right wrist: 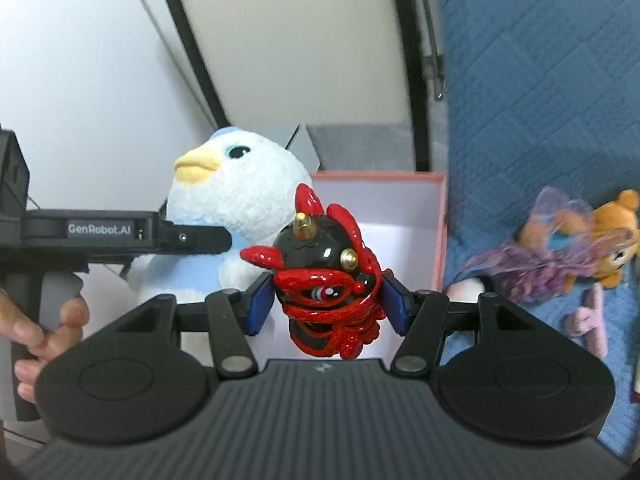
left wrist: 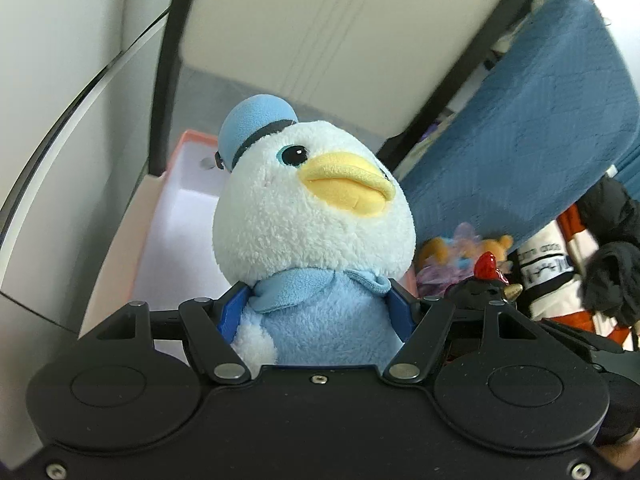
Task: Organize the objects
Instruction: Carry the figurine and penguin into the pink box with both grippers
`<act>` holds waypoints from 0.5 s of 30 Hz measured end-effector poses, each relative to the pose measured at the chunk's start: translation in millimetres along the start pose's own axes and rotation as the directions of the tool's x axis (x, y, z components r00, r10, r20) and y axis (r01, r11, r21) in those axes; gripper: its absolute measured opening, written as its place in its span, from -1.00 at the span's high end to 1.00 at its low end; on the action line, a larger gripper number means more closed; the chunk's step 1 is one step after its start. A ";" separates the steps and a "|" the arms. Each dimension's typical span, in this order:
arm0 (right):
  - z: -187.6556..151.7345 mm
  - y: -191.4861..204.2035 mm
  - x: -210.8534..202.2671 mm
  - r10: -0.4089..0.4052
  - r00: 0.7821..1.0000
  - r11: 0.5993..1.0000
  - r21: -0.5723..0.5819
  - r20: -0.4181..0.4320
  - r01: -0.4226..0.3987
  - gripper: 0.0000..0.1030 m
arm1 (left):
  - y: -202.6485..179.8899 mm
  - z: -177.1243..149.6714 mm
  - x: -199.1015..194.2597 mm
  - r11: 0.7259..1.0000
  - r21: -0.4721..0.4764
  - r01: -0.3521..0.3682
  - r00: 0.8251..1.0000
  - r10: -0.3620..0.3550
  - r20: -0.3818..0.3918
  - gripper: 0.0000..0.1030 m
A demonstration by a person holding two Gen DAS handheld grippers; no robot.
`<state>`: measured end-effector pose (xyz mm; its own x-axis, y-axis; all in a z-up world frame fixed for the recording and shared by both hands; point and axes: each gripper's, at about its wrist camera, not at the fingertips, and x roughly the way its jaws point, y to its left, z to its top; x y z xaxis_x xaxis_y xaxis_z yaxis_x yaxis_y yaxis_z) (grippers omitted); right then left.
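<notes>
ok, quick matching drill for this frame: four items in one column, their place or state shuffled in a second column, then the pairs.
Items:
1. duck plush
2. red and black figurine
3. pink box
4. orange bear plush

Place or state:
A. lying on the blue quilt
B. clamped in the right gripper
C. open, white inside, behind both held toys
D. clamped in the left gripper

Pairs: 1-D, 2-B, 3-C, 4-A
</notes>
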<state>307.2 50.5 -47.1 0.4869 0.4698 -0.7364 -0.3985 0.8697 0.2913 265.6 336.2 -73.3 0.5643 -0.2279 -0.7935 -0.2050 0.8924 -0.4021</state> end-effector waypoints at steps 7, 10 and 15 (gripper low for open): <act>-21.6 7.5 60.6 -0.022 0.995 0.999 -0.025 -0.092 0.020 -0.17 | 34.3 -3.9 35.7 0.999 0.021 -0.033 0.998 0.034 -0.052 -0.31; -32.9 3.4 86.4 -0.048 0.988 0.999 -0.029 -0.144 0.044 -0.17 | 47.2 -5.2 52.0 0.999 0.022 -0.041 0.996 0.043 -0.084 -0.31; -47.1 -1.0 116.9 -0.064 0.977 0.998 -0.036 -0.204 0.058 -0.17 | 56.8 -14.6 78.7 0.997 0.037 -0.074 0.989 0.078 -0.127 -0.31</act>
<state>327.9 97.4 -162.2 0.3424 0.3722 -0.8627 -0.3973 0.8894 0.2261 286.6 363.3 -165.2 0.4404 -0.2053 -0.8740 -0.2165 0.9205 -0.3253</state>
